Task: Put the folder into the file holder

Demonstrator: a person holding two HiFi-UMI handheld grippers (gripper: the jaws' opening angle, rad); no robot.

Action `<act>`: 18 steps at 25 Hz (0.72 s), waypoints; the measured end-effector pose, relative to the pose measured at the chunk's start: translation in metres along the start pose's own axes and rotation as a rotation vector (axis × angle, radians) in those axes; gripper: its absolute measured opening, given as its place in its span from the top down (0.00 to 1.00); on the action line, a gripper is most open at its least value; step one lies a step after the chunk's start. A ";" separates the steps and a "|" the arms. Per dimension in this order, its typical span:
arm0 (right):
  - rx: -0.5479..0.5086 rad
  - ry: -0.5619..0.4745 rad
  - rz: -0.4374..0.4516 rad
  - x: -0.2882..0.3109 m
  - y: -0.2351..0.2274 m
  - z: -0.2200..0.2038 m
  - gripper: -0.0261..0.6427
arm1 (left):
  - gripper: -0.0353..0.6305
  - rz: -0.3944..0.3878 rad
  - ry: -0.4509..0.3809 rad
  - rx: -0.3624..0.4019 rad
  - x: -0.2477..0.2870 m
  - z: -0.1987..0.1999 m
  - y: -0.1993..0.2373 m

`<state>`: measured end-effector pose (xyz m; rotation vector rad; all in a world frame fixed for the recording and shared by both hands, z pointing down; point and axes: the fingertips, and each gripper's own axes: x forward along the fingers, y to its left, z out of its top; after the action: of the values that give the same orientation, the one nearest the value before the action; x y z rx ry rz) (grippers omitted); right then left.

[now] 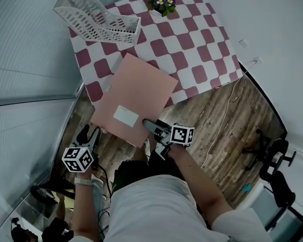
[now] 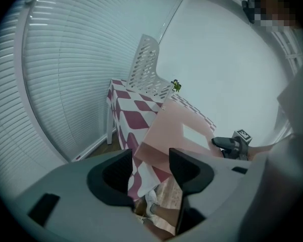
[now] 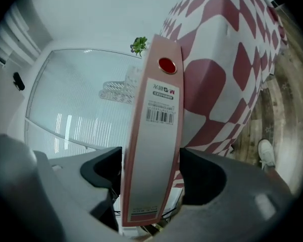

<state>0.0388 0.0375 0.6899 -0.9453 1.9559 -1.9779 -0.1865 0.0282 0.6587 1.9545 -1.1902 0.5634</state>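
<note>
The right forearm (image 1: 194, 173) reaches from 6 o'clock toward the middle of the head view, carrying the right gripper (image 1: 150, 125) nearly level and rolled onto its side. Its fingers are spread wide with the pink folder (image 1: 136, 97) between them. In the right gripper view the folder's labelled spine (image 3: 154, 150) stands upright between the two pads, close to each; neither visibly presses on it. The left gripper (image 1: 88, 134) hangs at 7 o'clock, off the table (image 1: 192, 39), tilted downward. Its fingers are apart with nothing between them, and the folder's near corner (image 2: 156, 150) lies just beyond their tips. The folder lies flat on the checked cloth, and its near part juts over the table's edge toward the person at 6 o'clock. The white file holder (image 1: 98, 18) sits at 11 o'clock from the folder, at the table's far left corner and well apart from it. A flower pot (image 1: 162, 3) stands at 12 o'clock by the far edge. Bare checked cloth lies between the folder and the holder. To the right of the table, at 3 o'clock, wooden floor (image 1: 242, 115) shows with a pale cable (image 1: 218, 132) running across it.
</note>
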 end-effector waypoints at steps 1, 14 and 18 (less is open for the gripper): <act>0.007 0.007 0.006 0.004 0.000 -0.001 0.45 | 0.63 -0.001 0.004 -0.006 -0.001 -0.004 -0.002; 0.087 0.005 0.015 0.015 0.012 0.000 0.49 | 0.63 -0.060 0.046 -0.043 0.001 -0.034 -0.026; 0.064 -0.032 0.004 0.006 0.020 0.006 0.51 | 0.63 -0.069 0.021 -0.041 -0.004 -0.027 -0.025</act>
<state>0.0318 0.0266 0.6726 -0.9514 1.8649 -1.9975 -0.1657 0.0582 0.6630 1.9431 -1.1087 0.5185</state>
